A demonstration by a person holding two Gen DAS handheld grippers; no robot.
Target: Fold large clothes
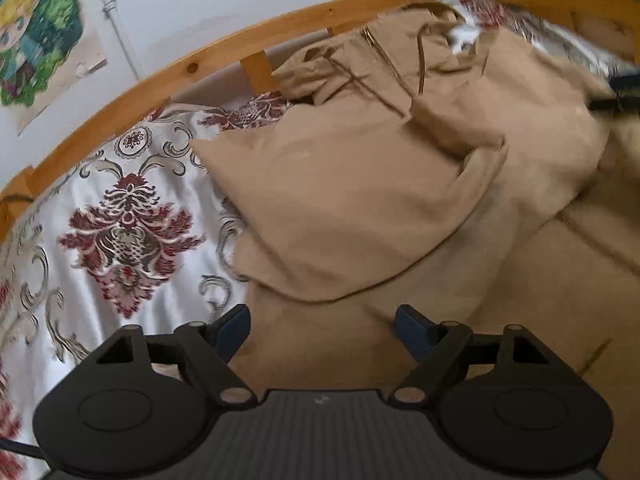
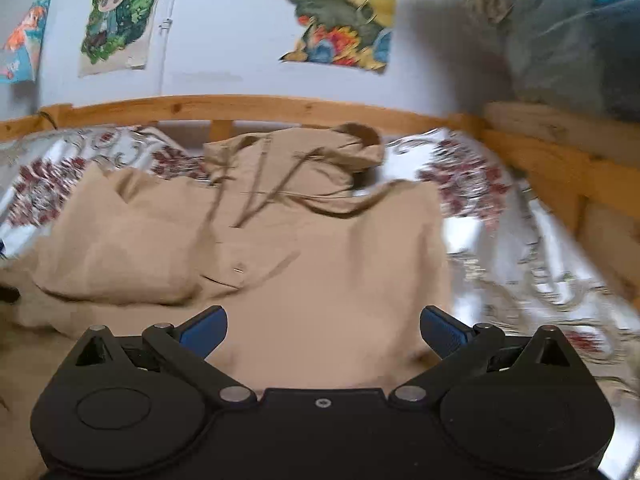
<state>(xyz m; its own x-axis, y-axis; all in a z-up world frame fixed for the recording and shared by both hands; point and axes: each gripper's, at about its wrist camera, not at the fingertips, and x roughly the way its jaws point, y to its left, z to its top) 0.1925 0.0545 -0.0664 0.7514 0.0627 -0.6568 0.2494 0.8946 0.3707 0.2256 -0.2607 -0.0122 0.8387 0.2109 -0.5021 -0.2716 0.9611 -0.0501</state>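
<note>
A large tan hooded coat (image 1: 360, 184) lies spread on the bed, its hood and drawstrings toward the wooden rail. One sleeve (image 1: 320, 216) is folded across the body. My left gripper (image 1: 322, 332) is open and empty, hovering just over the coat's near left part. In the right wrist view the coat (image 2: 328, 248) fills the middle, with the folded sleeve (image 2: 120, 248) at left and the hood (image 2: 344, 148) at the back. My right gripper (image 2: 323, 330) is open and empty above the coat's lower part.
The bed has a white cover with a red floral pattern (image 1: 120, 232), also at the right in the right wrist view (image 2: 520, 240). A wooden bed rail (image 2: 240, 110) runs along the wall. Posters (image 2: 340, 12) hang above. A grey-clad person (image 2: 560, 32) is at top right.
</note>
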